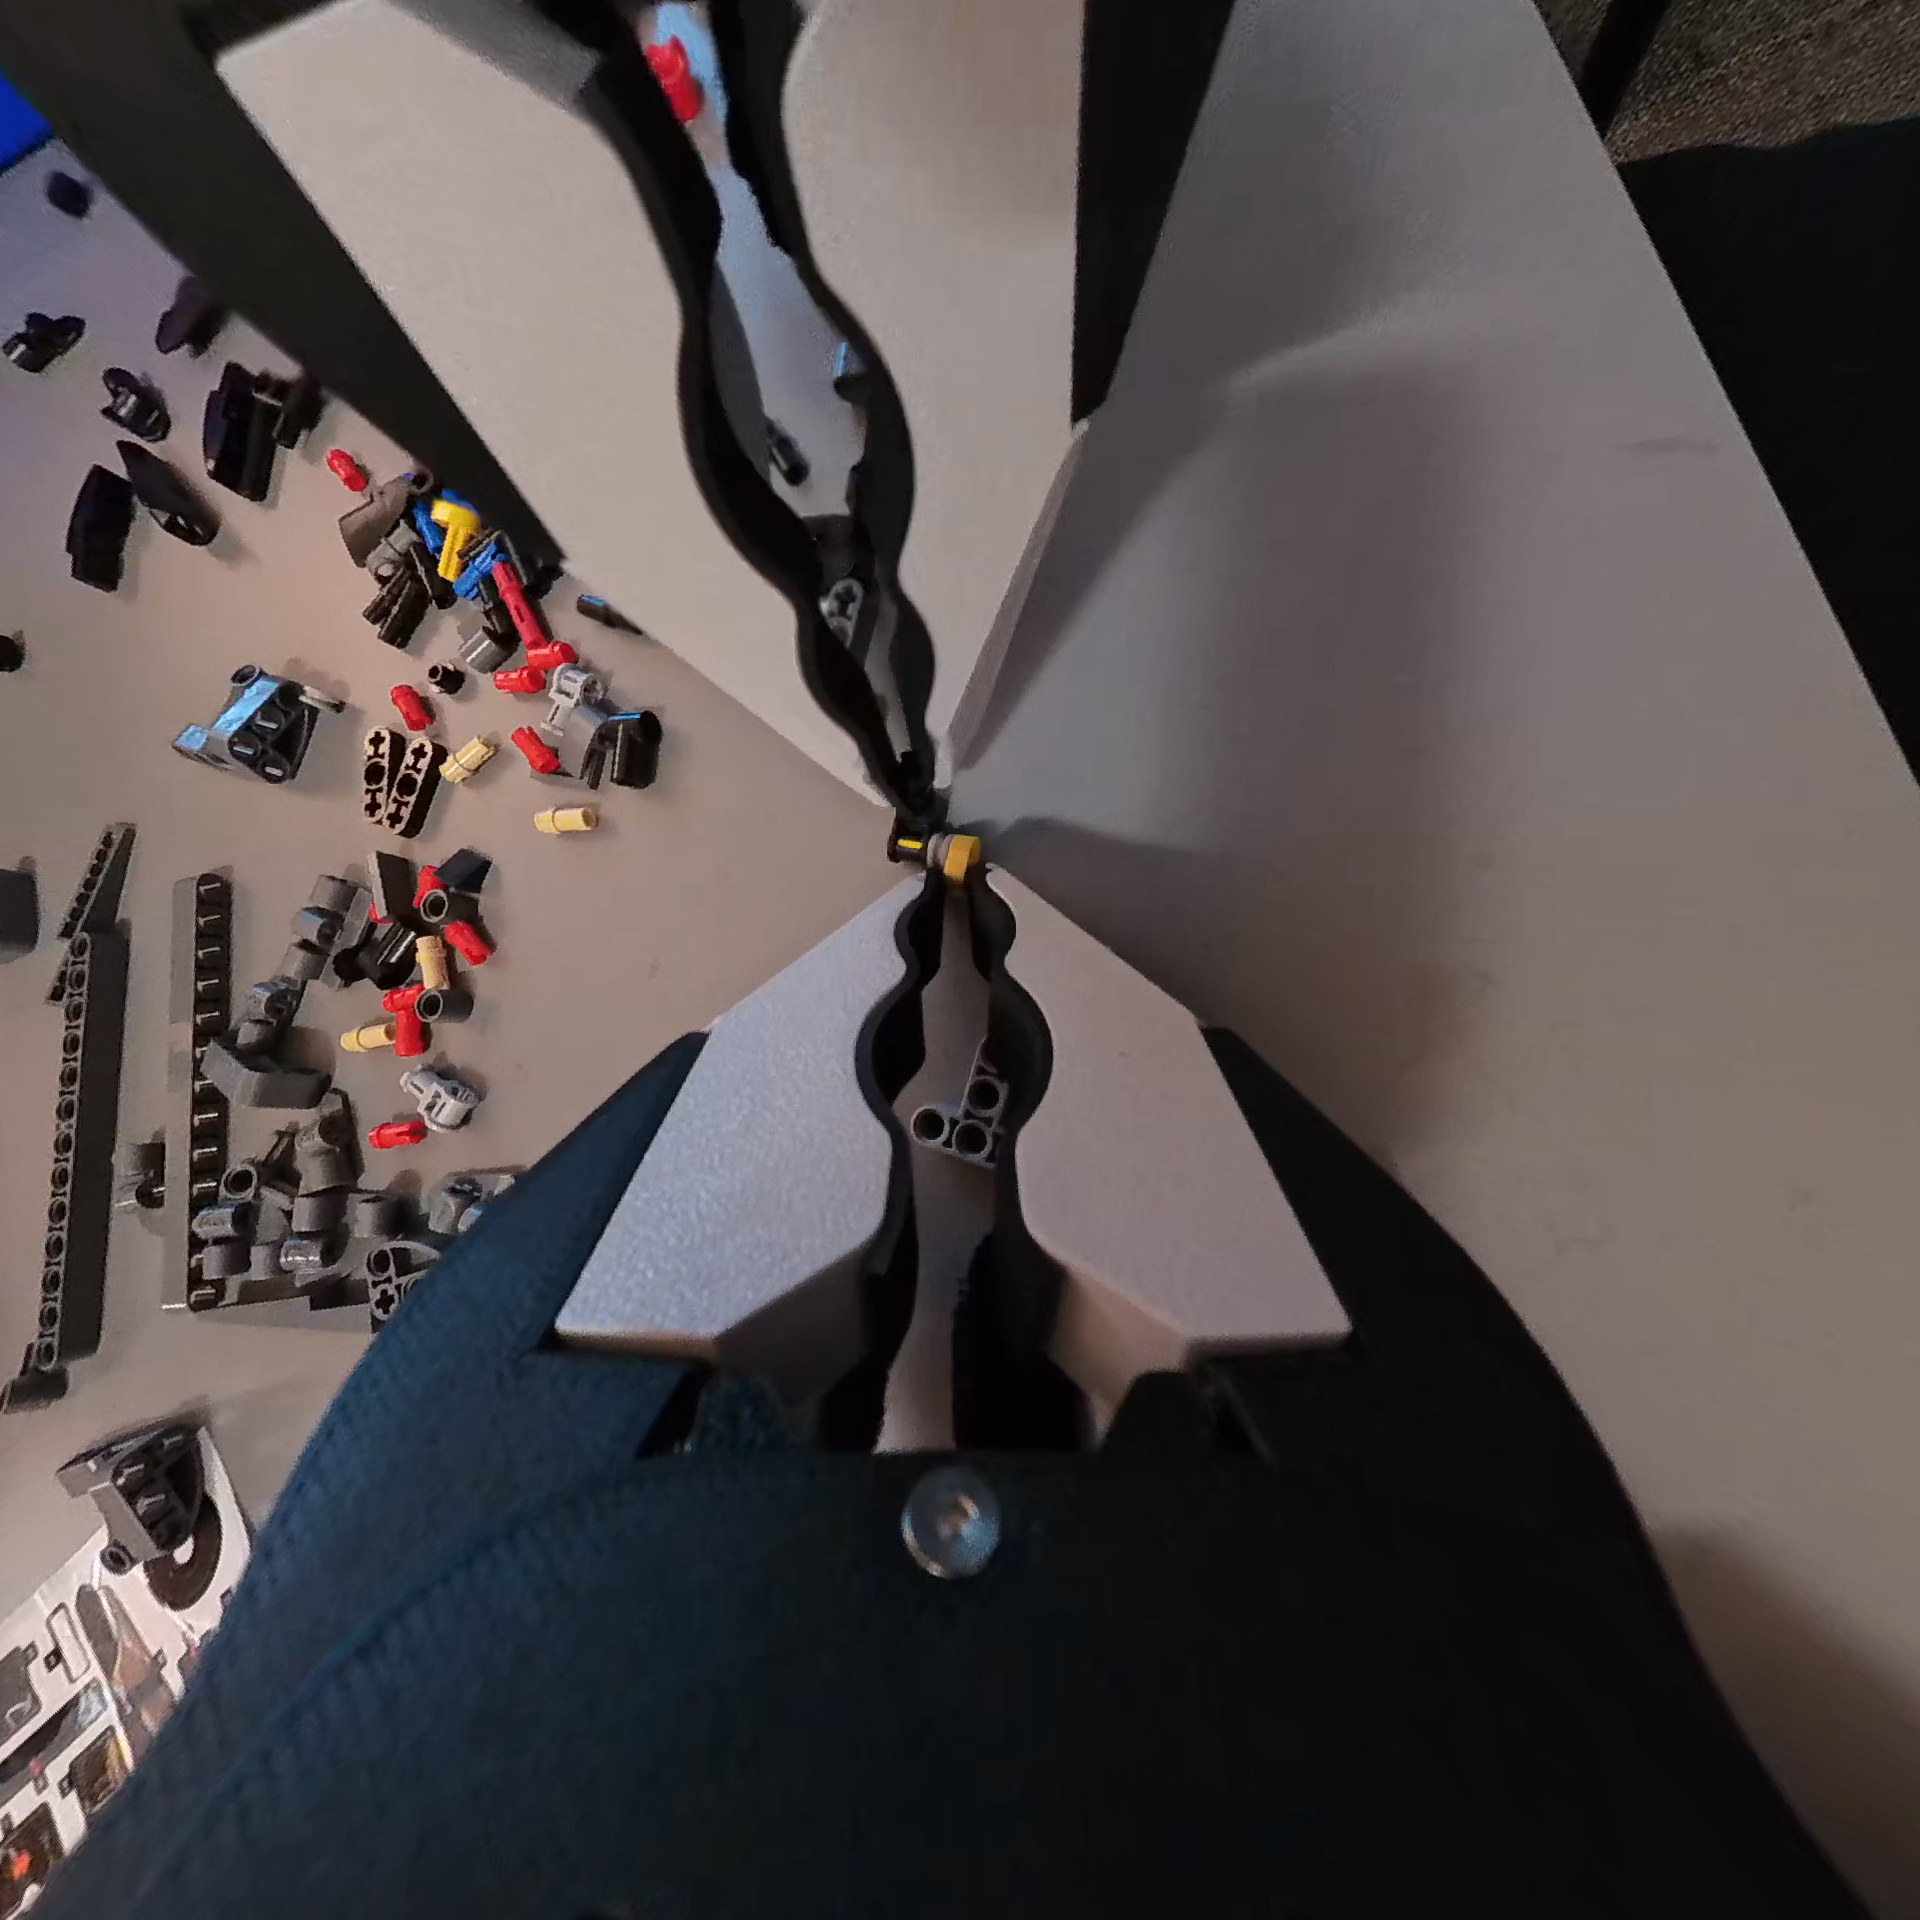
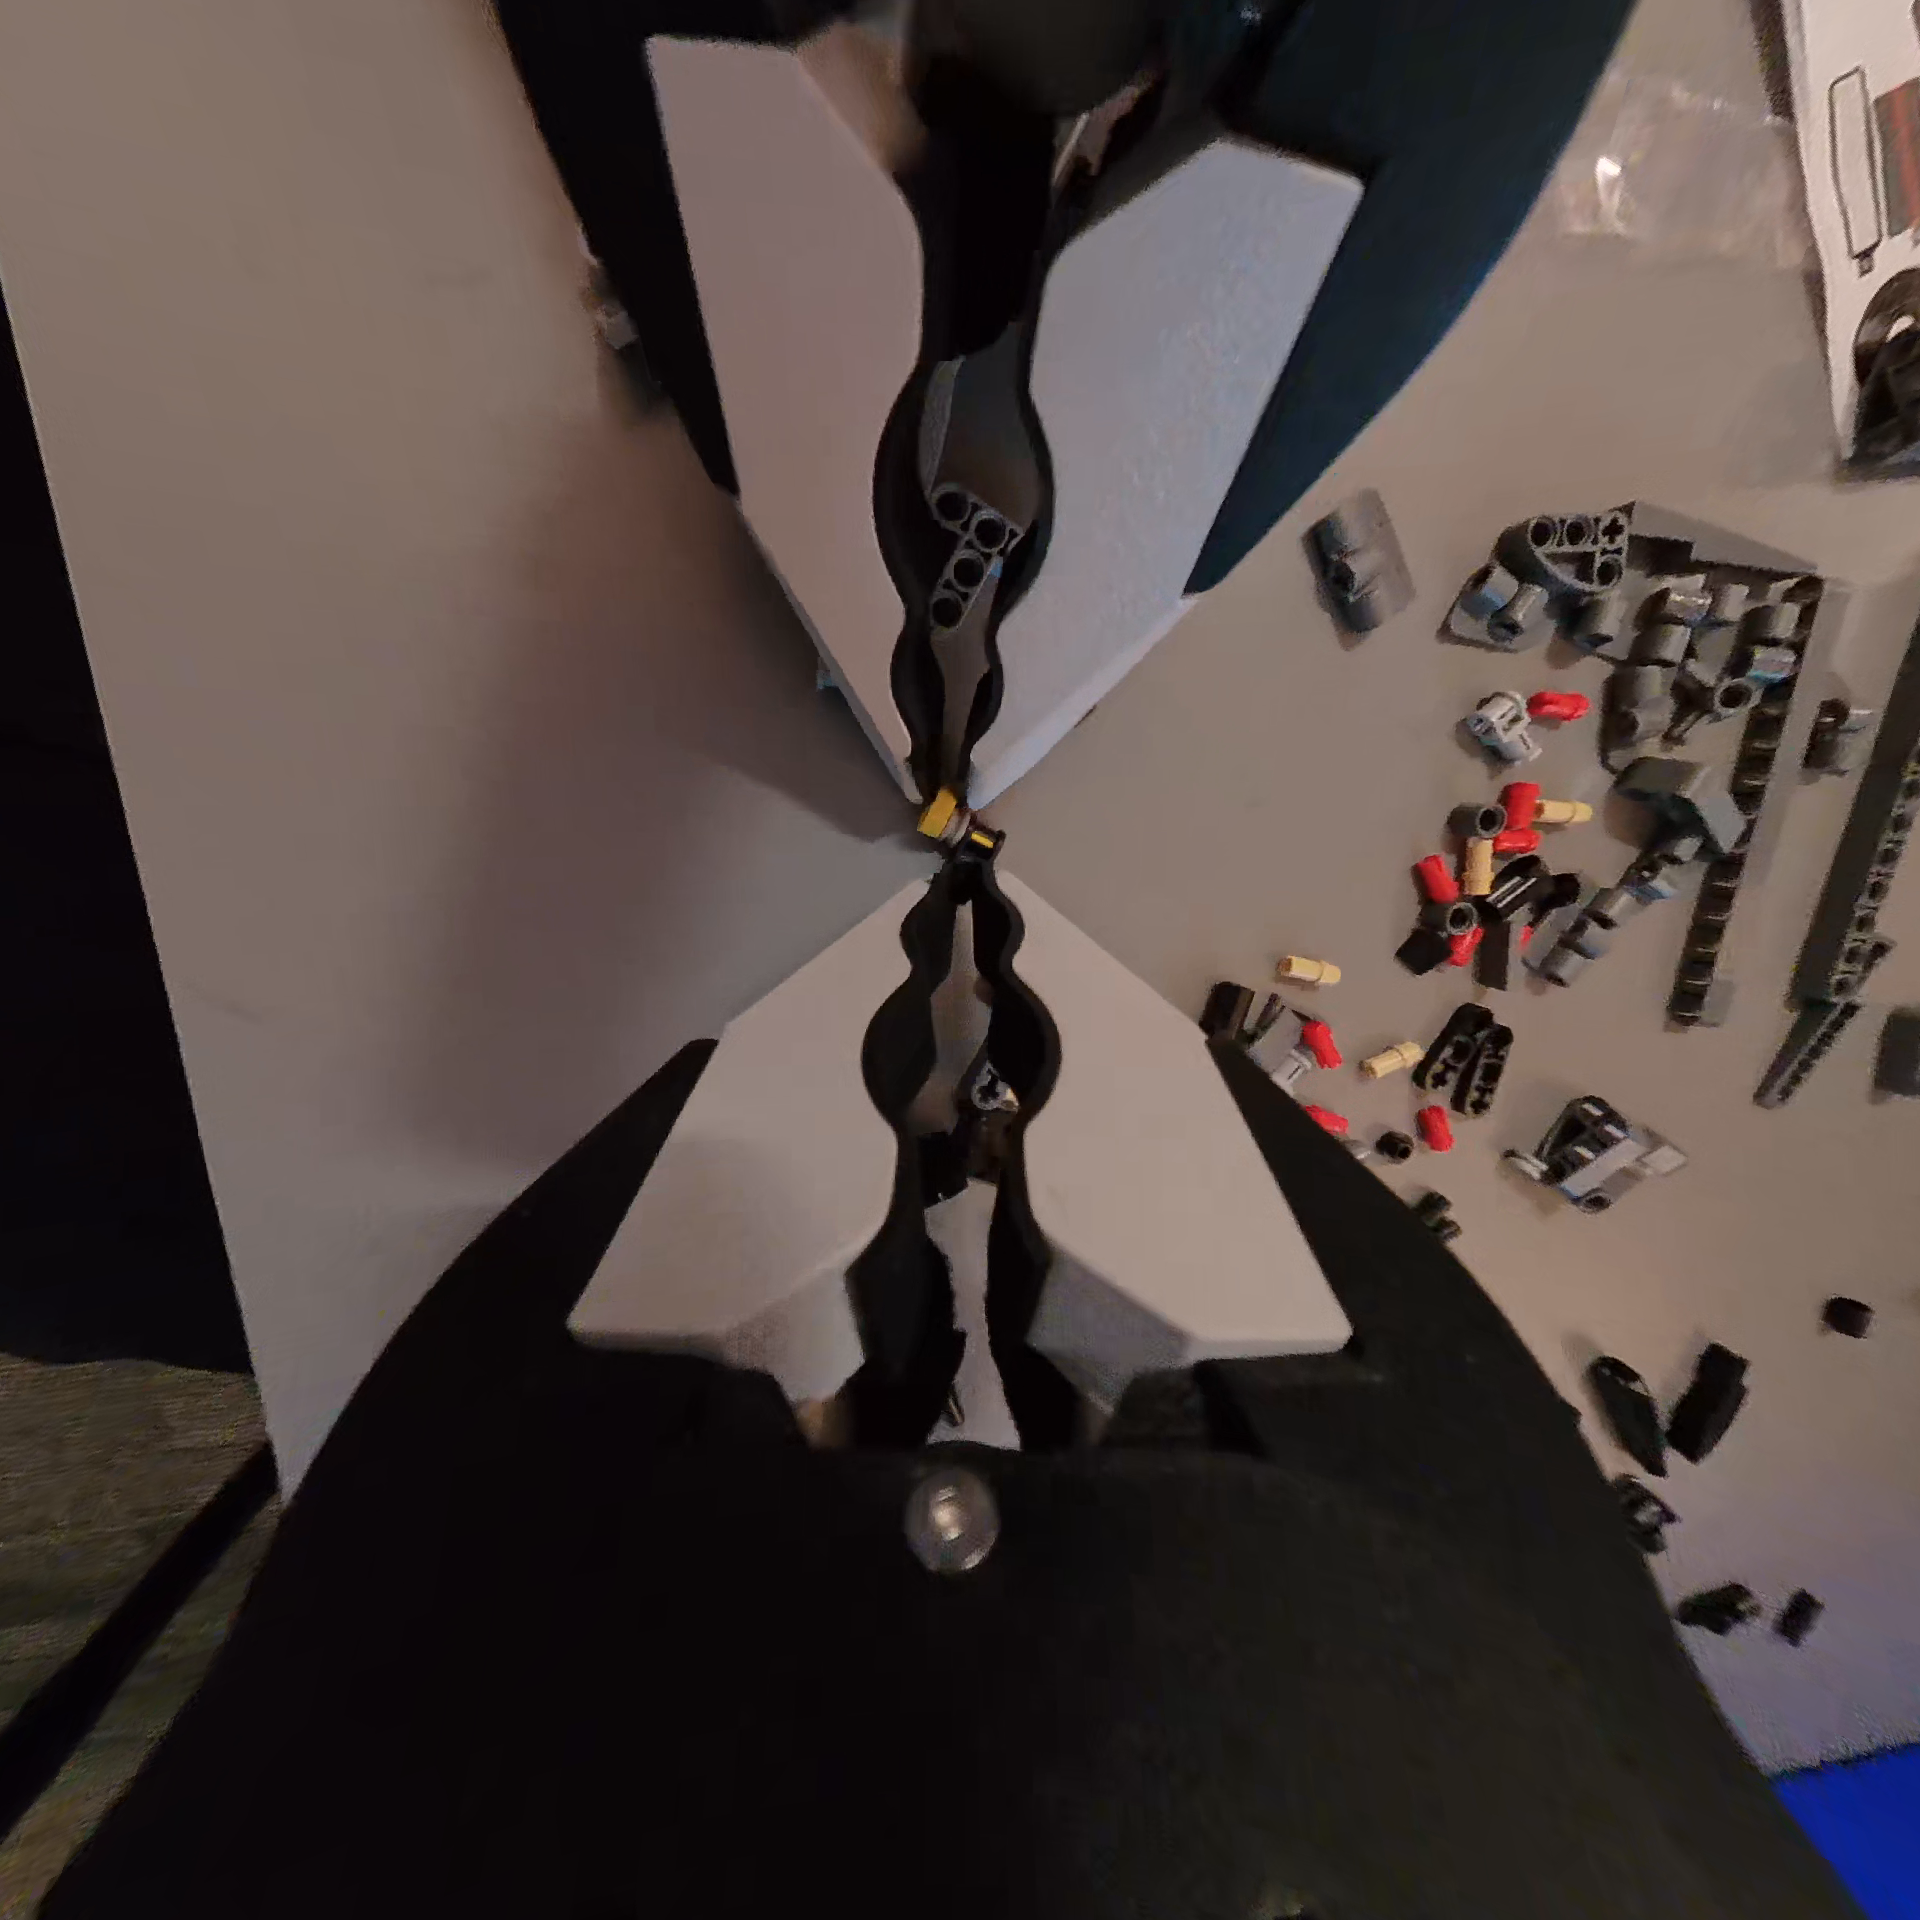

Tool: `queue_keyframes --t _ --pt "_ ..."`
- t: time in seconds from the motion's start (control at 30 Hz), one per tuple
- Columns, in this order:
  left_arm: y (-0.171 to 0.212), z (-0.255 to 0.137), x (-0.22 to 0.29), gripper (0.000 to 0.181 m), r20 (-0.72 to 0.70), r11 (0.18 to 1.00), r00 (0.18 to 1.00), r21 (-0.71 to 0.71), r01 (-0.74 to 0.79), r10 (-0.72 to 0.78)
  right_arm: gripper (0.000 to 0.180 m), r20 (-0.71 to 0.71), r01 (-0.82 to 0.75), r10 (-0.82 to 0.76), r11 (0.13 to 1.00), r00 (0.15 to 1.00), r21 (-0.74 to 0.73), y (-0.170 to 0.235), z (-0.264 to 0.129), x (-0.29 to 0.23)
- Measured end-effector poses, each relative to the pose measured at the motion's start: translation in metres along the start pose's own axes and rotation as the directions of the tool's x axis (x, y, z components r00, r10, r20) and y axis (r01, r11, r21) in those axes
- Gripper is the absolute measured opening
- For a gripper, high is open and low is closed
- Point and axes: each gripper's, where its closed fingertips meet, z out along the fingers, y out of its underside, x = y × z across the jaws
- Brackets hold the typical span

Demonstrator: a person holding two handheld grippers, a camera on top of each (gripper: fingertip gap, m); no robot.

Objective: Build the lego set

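Two tools meet tip to tip above a grey worktop (image 1: 727,831). The left tool (image 1: 954,878) is pinched narrow on a small yellow piece (image 1: 962,852). The right tool (image 2: 961,871) is pinched narrow on a small black piece (image 2: 977,844) that touches the yellow one. Loose lego parts (image 1: 416,935) in red, black, grey and tan lie scattered on the worktop to one side, well apart from the tips.
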Motion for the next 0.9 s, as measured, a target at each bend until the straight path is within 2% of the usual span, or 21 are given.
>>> queue_keyframes --t 0.2,0.37,0.53,0.57,0.67,0.73,0.83,0.9 --pt "0.000 0.000 0.001 0.002 -0.008 0.999 1.000 0.029 0.023 -0.023 0.001 0.050 -0.026 0.028 0.999 0.998 -0.029 0.000 0.004 0.001" --pt "0.000 0.000 0.001 0.003 -0.005 1.000 1.000 0.021 0.017 -0.017 0.001 0.122 -0.110 0.116 0.993 0.986 -0.049 0.000 0.005 0.001" --pt "0.000 -0.001 0.000 0.003 0.008 1.000 1.000 0.010 0.027 -0.027 0.002 0.119 -0.124 0.126 0.992 0.985 -0.029 -0.002 0.004 -0.001" --pt "0.000 -0.001 0.000 0.003 0.018 1.000 0.999 0.008 0.029 -0.029 0.015 0.122 -0.137 0.136 0.991 0.983 0.001 -0.005 0.001 -0.002" --pt "0.001 -0.001 0.000 0.001 0.029 0.999 0.999 0.000 0.038 -0.038 0.021 0.060 -0.170 0.166 0.983 0.984 0.072 -0.007 -0.009 0.007" --pt "0.001 -0.001 0.000 0.001 0.035 0.999 0.999 -0.004 0.036 -0.036 0.016 0.049 -0.182 0.177 0.976 0.983 0.116 -0.008 -0.014 0.004" --pt "0.001 -0.001 -0.002 0.002 0.040 0.999 0.999 -0.010 0.033 -0.033 0.002 0.041 -0.178 0.175 0.979 0.984 0.100 0.002 -0.010 -0.001" --pt "0.001 -0.001 -0.004 0.004 0.043 0.999 0.998 -0.015 0.039 -0.038 0.001 0.071 -0.196 0.188 0.973 0.980 0.121 0.003 -0.009 -0.004"
